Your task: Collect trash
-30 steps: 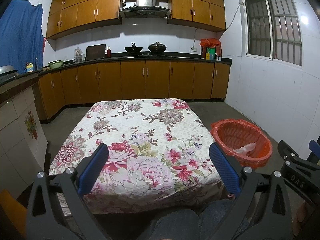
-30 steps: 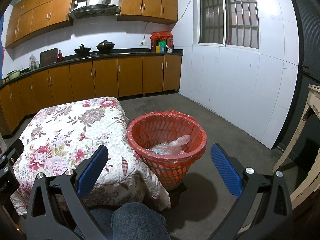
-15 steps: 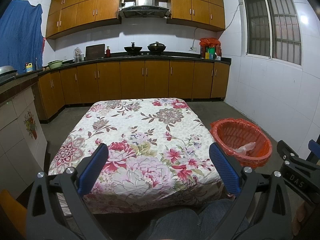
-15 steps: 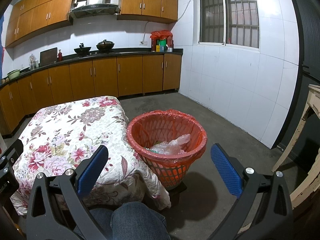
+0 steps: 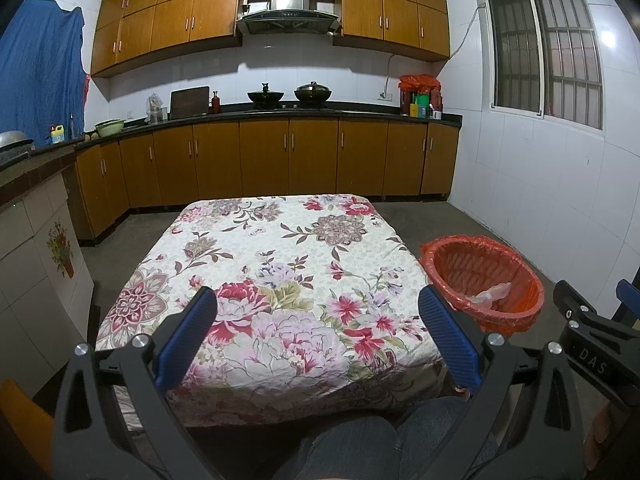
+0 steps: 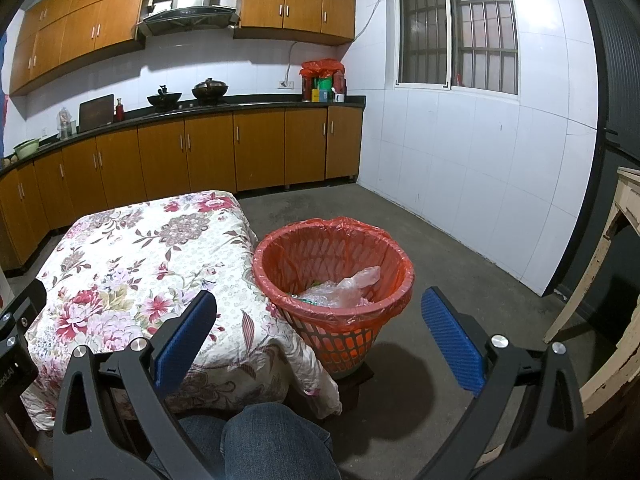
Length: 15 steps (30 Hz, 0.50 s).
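Tongs on the left [image 5: 318, 334], blue-padded, spread wide and empty over the table [image 5: 280, 264] draped in a floral cloth | orange mesh plastic bin with red liner [image 6: 334, 280] on the floor touching the cloth's right edge, crumpled clear plastic trash [image 6: 344, 286] inside | right tongs [image 6: 320, 334] likewise released, empty, hanging before the bin.

Evenly lit indoor kitchen, artificial light from overhead; the window [image 5: 546, 60] at two o'clock is dark (one small glare spot). Soft shadows under the wall cabinets [image 5: 272, 12]. Sharp focus centrally; fisheye bending and black vignetting at the corners.
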Each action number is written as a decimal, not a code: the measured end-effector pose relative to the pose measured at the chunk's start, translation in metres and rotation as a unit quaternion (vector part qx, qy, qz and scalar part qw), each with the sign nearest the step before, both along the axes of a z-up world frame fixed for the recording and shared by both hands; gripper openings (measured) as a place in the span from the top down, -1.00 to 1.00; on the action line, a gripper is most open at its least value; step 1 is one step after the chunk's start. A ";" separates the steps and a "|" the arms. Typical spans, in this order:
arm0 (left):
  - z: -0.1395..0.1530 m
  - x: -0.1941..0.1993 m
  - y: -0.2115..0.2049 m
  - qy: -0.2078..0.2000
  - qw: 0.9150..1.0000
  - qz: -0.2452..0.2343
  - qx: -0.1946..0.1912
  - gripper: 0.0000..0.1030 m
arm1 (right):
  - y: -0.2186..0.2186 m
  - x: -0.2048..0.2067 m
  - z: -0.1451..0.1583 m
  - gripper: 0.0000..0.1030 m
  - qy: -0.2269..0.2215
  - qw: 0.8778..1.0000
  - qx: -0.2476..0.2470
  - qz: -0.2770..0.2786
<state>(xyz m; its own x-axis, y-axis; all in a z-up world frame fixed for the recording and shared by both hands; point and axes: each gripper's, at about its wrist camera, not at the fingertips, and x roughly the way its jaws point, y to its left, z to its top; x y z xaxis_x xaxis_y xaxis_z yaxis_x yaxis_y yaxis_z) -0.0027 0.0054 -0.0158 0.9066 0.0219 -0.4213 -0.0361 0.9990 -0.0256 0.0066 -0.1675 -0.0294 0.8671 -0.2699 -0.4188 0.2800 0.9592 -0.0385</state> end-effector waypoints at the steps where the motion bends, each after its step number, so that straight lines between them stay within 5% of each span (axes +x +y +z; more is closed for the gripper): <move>1: 0.000 0.000 0.000 0.000 1.000 0.000 0.000 -0.92 | 0.000 0.000 0.000 -0.97 0.000 1.000 0.000 0.000; 15: -0.001 0.000 -0.001 0.002 1.000 0.000 0.000 -0.92 | -0.001 0.001 0.001 -0.97 0.001 1.000 0.001 0.000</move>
